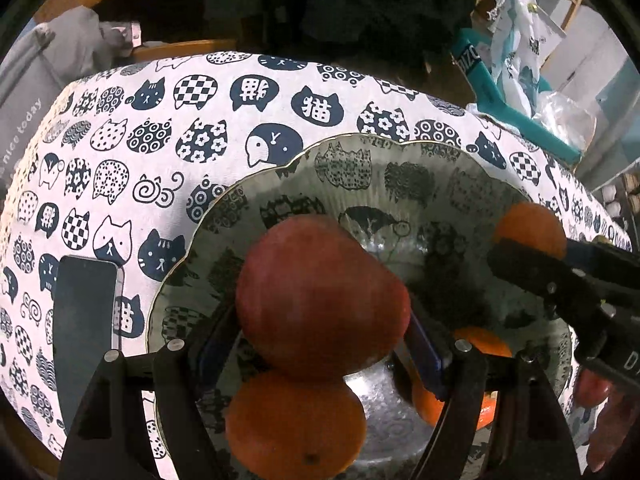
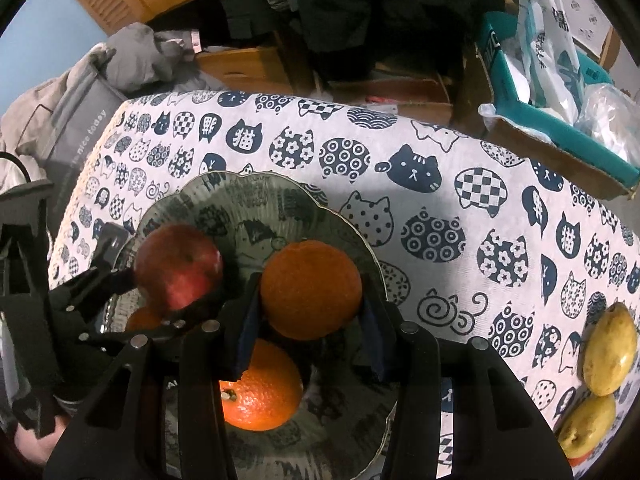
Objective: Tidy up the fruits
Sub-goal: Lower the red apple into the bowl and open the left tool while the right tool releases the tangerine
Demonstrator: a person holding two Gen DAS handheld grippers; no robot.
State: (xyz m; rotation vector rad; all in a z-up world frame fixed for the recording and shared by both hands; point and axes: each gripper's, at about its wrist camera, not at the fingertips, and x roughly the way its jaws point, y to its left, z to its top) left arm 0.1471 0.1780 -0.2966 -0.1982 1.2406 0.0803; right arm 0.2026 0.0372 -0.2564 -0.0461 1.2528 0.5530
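A clear scalloped glass bowl (image 1: 360,148) (image 2: 224,188) stands on the cat-print tablecloth. My left gripper (image 1: 320,320) (image 2: 160,280) is shut on a red apple (image 1: 320,296) (image 2: 176,268), held just over the bowl's left side. My right gripper (image 2: 311,312) (image 1: 524,248) is shut on an orange (image 2: 310,288) (image 1: 528,224) between its blue pads, over the bowl's right side. Loose oranges lie in the bowl: one (image 1: 296,424) under the apple, another (image 2: 260,392) (image 1: 480,360) under the held orange.
A dark phone (image 1: 84,328) lies on the cloth left of the bowl. Two yellow pears (image 2: 610,348) (image 2: 588,420) rest near the table's right edge. A teal box (image 2: 560,128) with bags stands beyond the far right corner; grey clothing (image 2: 80,92) lies at the far left.
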